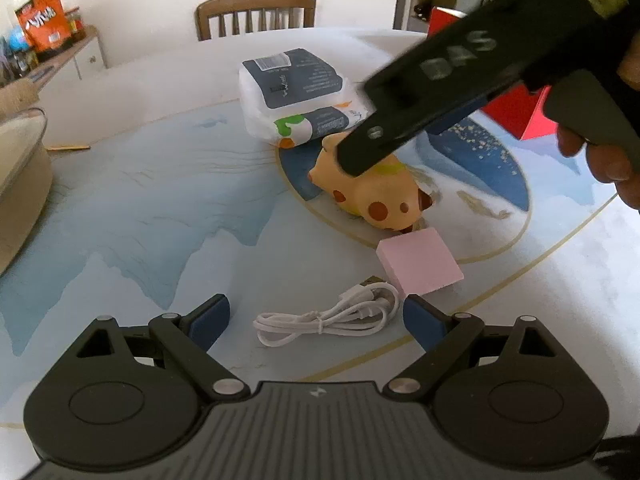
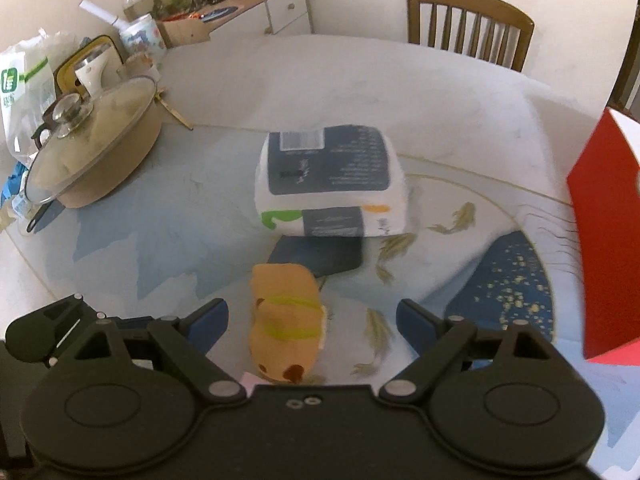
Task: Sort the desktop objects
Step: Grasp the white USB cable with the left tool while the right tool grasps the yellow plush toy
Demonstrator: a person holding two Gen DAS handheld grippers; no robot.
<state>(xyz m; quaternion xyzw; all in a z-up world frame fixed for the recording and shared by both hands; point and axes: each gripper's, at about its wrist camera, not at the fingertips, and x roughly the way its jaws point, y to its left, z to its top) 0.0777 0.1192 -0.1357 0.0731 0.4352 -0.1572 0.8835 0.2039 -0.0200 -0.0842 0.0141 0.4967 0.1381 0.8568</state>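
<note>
Left gripper: jaws spread wide, nothing between the blue pads but table. It sits low over the round table with the blue-and-white mountain and fish print. Just ahead of it lies a coiled white USB cable, tied at the middle, flat on the table between the lines of my two fingers but not touched by either.

Just beyond the cable, on its right, a pale pink square block rests flat. Its far corner meets the tan soft toy animal with brown spots and a yellow-green collar, which lies on its side near the table's middle.

Right gripper: jaws also wide apart, holding nothing. In the left wrist view its black body comes in from the upper right and covers part of the toy's back. In the right wrist view the toy lies lengthwise between the two blue pads, nearer the left pad; I cannot tell whether either pad touches it.

Behind the toy, a white and navy plastic-wrapped pack of tissues sits flat on the table.

Red box stands at the right edge. Tan pot with a glass lid stands far left. Wooden slat-back chair stands behind the table.
</note>
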